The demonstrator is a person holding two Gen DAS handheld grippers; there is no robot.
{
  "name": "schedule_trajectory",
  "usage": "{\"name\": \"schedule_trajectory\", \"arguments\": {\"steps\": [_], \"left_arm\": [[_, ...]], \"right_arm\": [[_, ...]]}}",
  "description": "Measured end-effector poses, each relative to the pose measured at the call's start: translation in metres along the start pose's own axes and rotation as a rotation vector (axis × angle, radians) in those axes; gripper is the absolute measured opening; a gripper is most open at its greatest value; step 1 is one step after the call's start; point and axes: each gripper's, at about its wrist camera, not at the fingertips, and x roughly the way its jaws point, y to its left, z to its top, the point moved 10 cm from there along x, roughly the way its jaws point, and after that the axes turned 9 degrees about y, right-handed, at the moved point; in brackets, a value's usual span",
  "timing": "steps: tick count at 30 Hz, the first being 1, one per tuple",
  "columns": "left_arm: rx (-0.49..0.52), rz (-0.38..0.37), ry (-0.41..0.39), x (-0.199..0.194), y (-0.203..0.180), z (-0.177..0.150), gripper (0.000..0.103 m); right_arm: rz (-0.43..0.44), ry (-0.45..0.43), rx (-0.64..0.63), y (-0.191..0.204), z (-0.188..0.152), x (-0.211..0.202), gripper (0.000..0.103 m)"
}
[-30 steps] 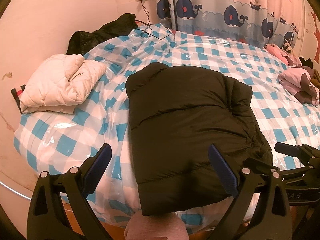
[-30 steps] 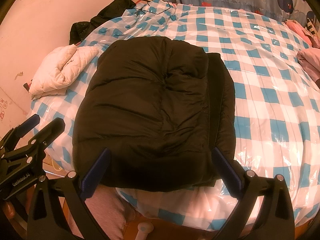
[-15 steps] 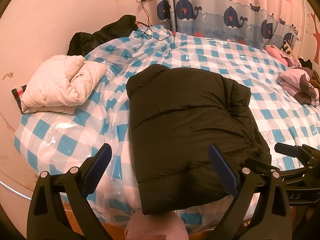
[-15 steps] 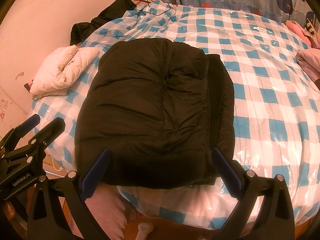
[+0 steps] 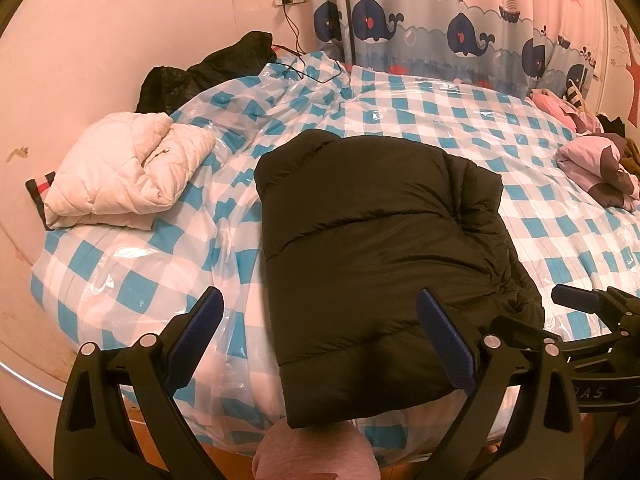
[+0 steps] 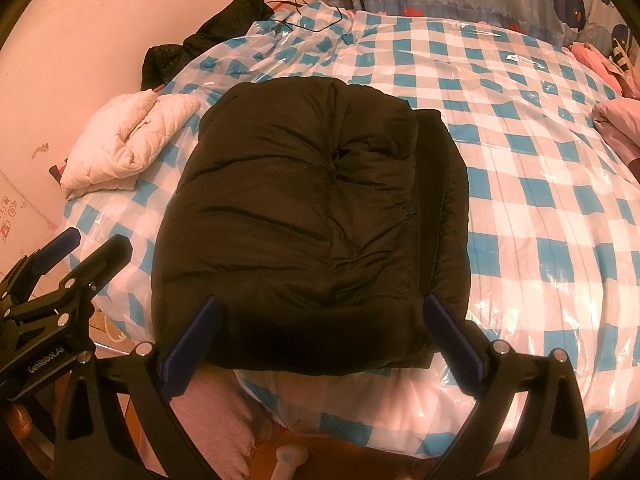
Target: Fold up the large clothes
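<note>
A black puffer jacket (image 5: 376, 256) lies folded into a thick block on the blue-and-white checked bed (image 5: 132, 280), its near edge hanging over the bed's front. It also shows in the right wrist view (image 6: 304, 216). My left gripper (image 5: 320, 336) is open and empty, held just before the jacket's near left part. My right gripper (image 6: 320, 344) is open and empty, held before the jacket's near edge. Each gripper shows at the side of the other's view.
A folded white quilted jacket (image 5: 124, 172) lies at the bed's left edge. A black garment (image 5: 208, 72) sits at the far left by the wall. Pink clothes (image 5: 596, 168) are piled at the right. A whale curtain (image 5: 460, 20) hangs behind. The bed (image 6: 540, 184) is covered in clear plastic.
Both grippers have drawn back and up slightly from the jacket. The jacket has not moved.
</note>
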Motion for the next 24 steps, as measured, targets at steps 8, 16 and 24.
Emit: {"name": "schedule_trajectory", "arguments": {"steps": [8,16,24], "left_arm": [[0.000,0.000,0.000,-0.0001,-0.0003,-0.0003,0.093],[-0.001,0.001,-0.001,0.0001,-0.0010,-0.0009,0.093],[0.000,-0.001,0.000,0.0001,-0.0013,-0.0012,0.093]], "right_arm": [[0.000,0.002,0.003,0.0094,-0.0071,0.0006,0.097],[0.001,0.003,0.001,0.0085,-0.0063,0.0018,0.097],[0.001,0.003,0.001,0.0037,-0.0022,0.0028,0.097]]}}
